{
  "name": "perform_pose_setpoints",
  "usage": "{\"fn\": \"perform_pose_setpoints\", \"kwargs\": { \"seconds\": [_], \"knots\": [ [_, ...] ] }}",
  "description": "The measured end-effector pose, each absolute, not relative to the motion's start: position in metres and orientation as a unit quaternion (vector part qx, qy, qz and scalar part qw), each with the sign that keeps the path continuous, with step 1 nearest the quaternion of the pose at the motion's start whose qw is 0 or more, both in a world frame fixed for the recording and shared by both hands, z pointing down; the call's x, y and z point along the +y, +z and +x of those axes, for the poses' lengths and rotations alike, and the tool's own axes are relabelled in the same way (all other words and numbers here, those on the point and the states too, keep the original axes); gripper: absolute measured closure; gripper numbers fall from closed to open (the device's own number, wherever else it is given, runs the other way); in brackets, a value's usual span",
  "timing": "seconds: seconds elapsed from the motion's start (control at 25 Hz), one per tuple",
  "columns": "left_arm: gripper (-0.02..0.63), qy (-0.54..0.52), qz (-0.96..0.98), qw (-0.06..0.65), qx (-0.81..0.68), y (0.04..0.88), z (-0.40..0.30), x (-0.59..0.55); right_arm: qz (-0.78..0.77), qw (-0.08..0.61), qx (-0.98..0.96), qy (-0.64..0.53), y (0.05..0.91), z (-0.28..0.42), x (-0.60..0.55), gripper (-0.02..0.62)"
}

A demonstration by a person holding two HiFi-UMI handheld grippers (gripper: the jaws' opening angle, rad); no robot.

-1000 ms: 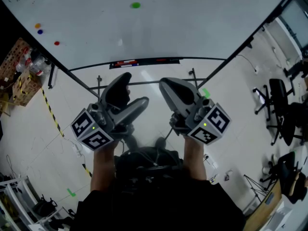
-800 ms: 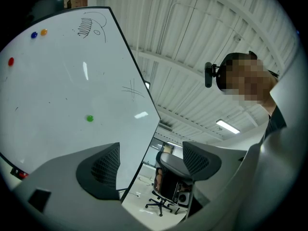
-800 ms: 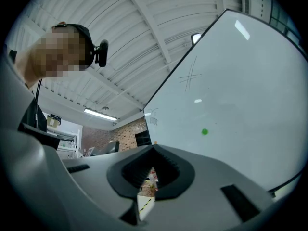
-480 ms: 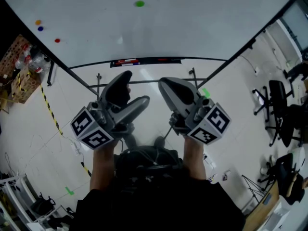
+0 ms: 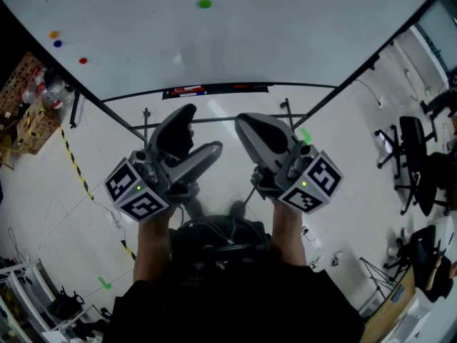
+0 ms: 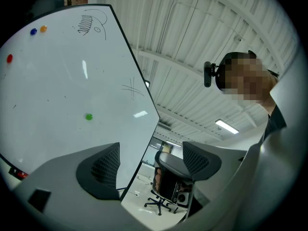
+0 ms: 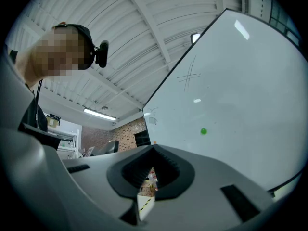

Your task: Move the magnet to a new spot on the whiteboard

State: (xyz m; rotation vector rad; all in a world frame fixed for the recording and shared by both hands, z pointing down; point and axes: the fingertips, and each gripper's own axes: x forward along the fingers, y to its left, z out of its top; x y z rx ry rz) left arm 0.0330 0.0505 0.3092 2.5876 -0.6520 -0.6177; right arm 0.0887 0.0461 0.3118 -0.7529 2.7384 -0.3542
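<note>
With the left gripper (image 5: 194, 138) spread and empty and the right gripper (image 5: 248, 126) pressed shut on nothing, the green magnet (image 5: 205, 3) sits high on the whiteboard (image 5: 300, 41), well apart from both, so a reach with closed jaws would likely shove it, not grip it.

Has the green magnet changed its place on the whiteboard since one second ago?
No. The green magnet keeps the same place above the marker tray on the whiteboard; only the whole view shifted a little.
</note>
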Motion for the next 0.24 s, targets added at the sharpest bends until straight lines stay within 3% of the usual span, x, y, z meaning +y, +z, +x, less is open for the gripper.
{"fn": "perform_pose_setpoints", "kwargs": {
  "seconds": [0.24],
  "knots": [
    [0.204,-0.219,0.926,0.200,-0.232,0.3108,0.0340,0.0503,-0.259,0.139,0.948,-0.123,0.3136,0.0876,0.0454,0.578]
  ]
}}
